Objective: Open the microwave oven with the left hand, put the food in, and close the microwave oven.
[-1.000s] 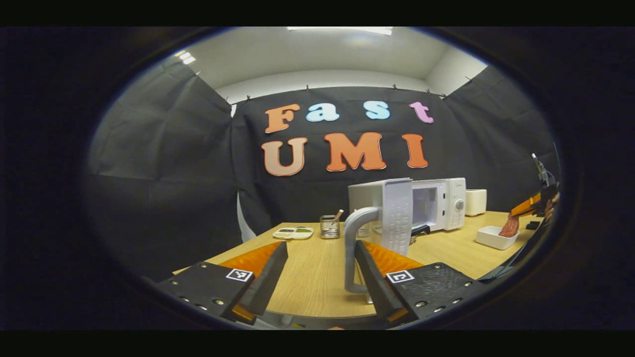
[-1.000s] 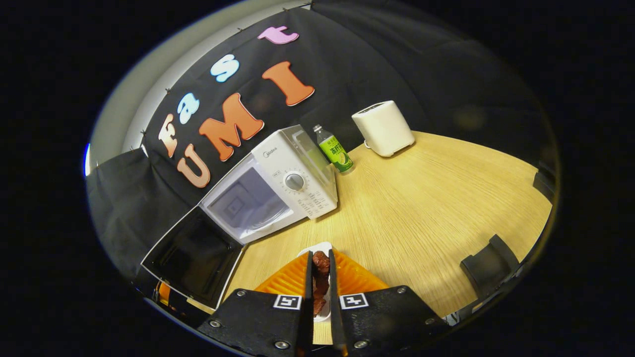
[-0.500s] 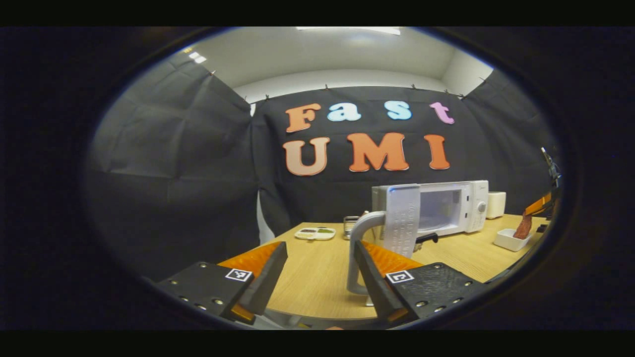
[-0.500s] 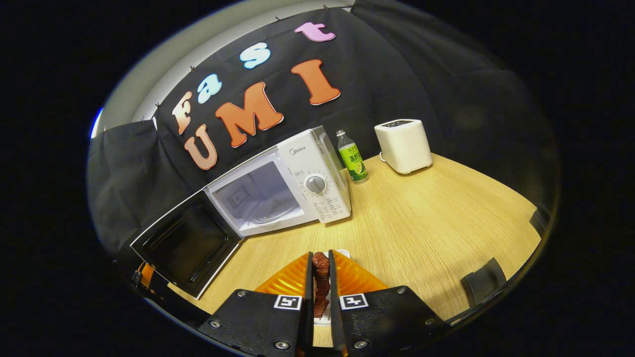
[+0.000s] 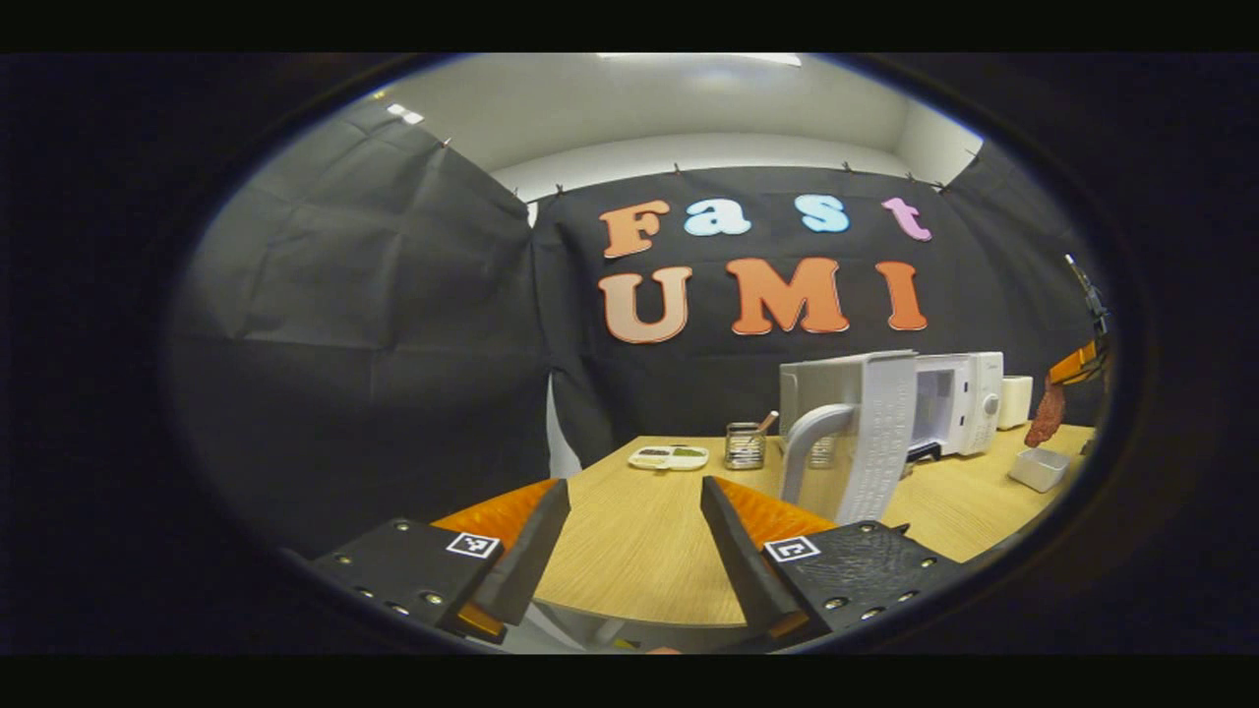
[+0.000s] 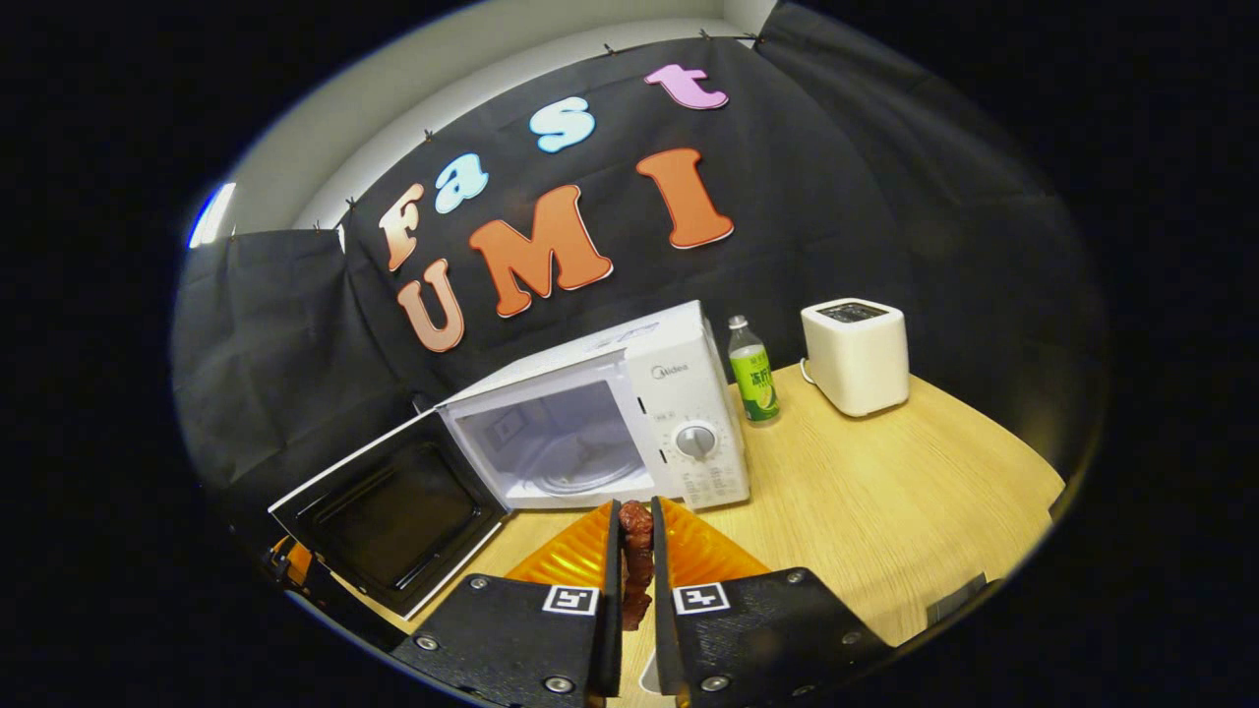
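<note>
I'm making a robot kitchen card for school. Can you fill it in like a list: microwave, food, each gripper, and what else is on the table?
microwave: on the wooden table, cavity showing
microwave door: swung wide open
door handle: grey, free of the left jaws
food: reddish-brown piece, pinched in the right gripper
right gripper: shut on the food, in front of the microwave
left gripper: open, holding nothing
white dish: on the table, below the lifted food
other items: green bottle, white toaster
</note>
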A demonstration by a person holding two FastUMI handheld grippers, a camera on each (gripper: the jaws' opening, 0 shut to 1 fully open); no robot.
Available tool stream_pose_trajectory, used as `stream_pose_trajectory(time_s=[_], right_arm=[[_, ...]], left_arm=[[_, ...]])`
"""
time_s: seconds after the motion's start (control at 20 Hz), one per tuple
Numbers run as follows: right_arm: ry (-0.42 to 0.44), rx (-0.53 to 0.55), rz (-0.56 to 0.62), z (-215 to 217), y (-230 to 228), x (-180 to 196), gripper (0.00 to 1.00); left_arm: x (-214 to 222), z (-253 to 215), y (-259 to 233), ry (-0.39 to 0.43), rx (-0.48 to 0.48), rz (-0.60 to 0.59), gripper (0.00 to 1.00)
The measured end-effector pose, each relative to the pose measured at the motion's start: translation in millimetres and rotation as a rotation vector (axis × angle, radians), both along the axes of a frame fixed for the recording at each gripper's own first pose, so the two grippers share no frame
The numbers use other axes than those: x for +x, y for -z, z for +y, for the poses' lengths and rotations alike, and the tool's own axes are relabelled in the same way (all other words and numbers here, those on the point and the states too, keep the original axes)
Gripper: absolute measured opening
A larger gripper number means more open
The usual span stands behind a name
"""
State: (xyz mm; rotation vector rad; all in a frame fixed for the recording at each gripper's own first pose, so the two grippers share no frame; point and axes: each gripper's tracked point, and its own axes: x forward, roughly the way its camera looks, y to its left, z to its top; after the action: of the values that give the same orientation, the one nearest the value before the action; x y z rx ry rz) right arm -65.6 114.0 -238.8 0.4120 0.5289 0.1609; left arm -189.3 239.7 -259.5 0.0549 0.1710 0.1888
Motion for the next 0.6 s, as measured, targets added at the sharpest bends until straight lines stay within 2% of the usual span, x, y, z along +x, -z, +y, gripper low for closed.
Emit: stream_pose_trajectory(time_s=[0.2,0.45,0.6], right_arm=[[-0.009,0.049,-0.052,40,-14,49,0.14],[0.0,0.061,-0.093,82,-17,98,0.13],[0.039,0.042,-0.114,99,-10,126,0.13]], left_arm=[[7,-3,7,-0.001,-0.013,0.005,0.82],[13,-9,5,0.013,-0.002,0.005,0.82],[17,-5,7,0.005,-0.006,0.006,0.82]])
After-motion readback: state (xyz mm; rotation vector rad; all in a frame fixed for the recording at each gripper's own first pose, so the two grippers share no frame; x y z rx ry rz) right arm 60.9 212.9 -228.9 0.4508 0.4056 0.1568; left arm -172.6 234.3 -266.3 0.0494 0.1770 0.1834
